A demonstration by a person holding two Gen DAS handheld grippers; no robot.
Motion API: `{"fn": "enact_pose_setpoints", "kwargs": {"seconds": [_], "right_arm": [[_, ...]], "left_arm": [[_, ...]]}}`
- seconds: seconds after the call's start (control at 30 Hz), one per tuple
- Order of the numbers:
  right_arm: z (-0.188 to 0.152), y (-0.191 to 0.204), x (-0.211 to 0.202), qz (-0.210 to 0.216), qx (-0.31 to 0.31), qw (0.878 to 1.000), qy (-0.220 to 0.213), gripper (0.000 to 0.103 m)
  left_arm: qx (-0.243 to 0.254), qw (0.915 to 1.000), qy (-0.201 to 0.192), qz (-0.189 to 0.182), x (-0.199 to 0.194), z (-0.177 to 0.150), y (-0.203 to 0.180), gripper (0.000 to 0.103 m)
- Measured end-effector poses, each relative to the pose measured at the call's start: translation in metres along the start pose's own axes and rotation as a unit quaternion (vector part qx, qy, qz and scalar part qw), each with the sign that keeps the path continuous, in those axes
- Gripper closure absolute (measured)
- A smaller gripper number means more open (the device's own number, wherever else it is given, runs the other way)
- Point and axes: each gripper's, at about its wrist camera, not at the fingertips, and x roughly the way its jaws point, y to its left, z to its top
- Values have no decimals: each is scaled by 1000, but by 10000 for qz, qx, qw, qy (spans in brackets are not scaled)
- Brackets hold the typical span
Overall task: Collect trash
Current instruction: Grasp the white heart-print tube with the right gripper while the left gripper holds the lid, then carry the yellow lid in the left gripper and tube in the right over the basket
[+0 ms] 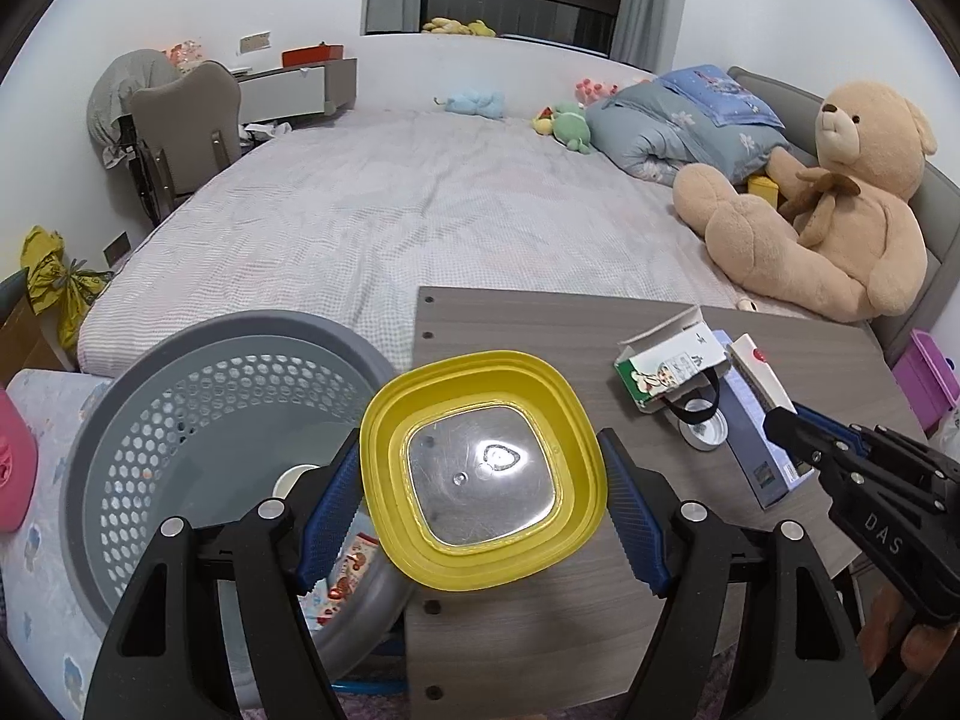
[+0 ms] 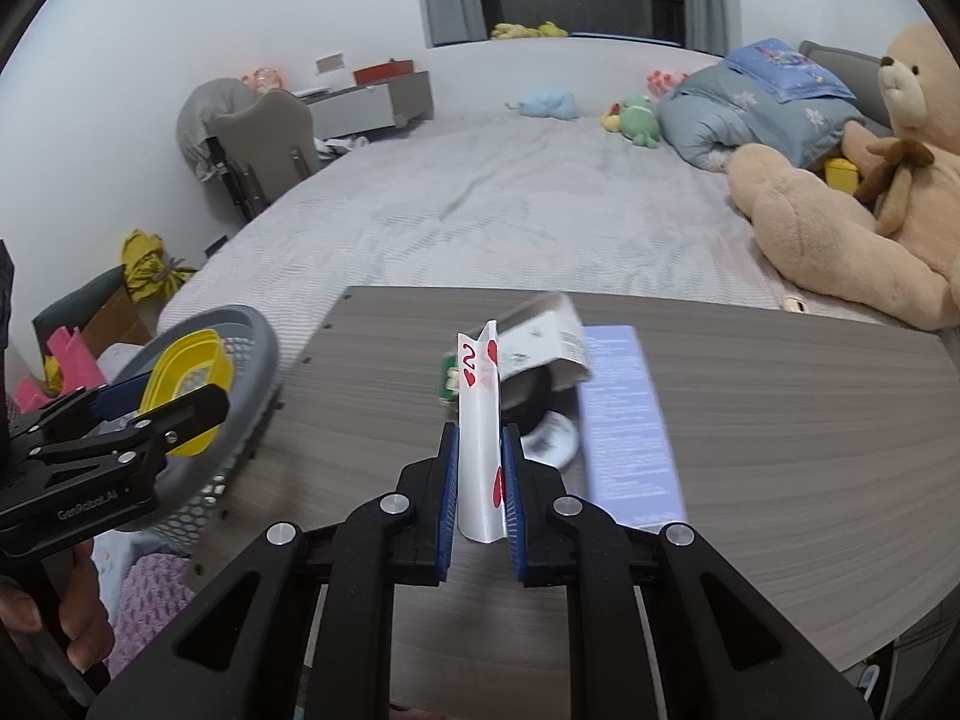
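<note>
Landmark: the grey perforated basket [image 1: 210, 420], standing off the left edge of the wooden tabletop [image 1: 540, 630].

Left hand-held gripper [image 1: 483, 480] was clamped on a yellow square container [image 1: 486, 462], blue pads pressing its two opposite sides, jaws wide around it. The container sat just right of the basket, over the tabletop's left edge and overlapping the basket rim. Only the left wrist view looked down into the basket: a white cup-like item and a printed wrapper lay at its bottom.

Right hand-held gripper [image 2: 480, 480] was closed on a bent playing card [image 2: 480, 438] with red hearts, held upright over the tabletop, well right of the basket. The card's face showed only in the right wrist view; from the left wrist view it was a white sliver with a red dot.

Further right of the basket, near mid-tabletop, lay a small open carton [image 1: 666, 369], a white round lid [image 1: 702, 432] with a black loop over it, and a pale blue flat box [image 1: 750, 450], all touching or overlapping. The right wrist view blurred them.

The tabletop strip between basket and pile was bare. The far edge met the bed [image 1: 390, 210]; a teddy bear [image 1: 840, 210] sat beyond the right corner.
</note>
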Motion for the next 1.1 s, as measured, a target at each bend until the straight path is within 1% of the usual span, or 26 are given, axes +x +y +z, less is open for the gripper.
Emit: {"fn": "enact_pose_setpoints", "kwargs": {"seconds": [0.17,0.33,0.47,0.67,0.93,1.1], "right_arm": [[7,32,5,420,-167,9990,-18,88],[14,64,16,866,-298,9958,36,88],[17,90,28,1109,-474,9926,116,88],[21,126,45,1369,-696,9879,225,88],[25,164,70,1559,-969,9819,476,88],[27,177,82,1614,-1111,9788,598,88]], "left_arm": [[-181,9997,-36,170,-13,-3,27,31],[-373,9981,-77,486,-22,-7,61,31],[-519,9961,-76,706,-26,-10,87,31],[-667,9932,26,950,-21,-12,120,31],[-807,9906,139,1099,-12,-15,153,31],[-874,9893,191,1154,-7,-15,166,31]]}}
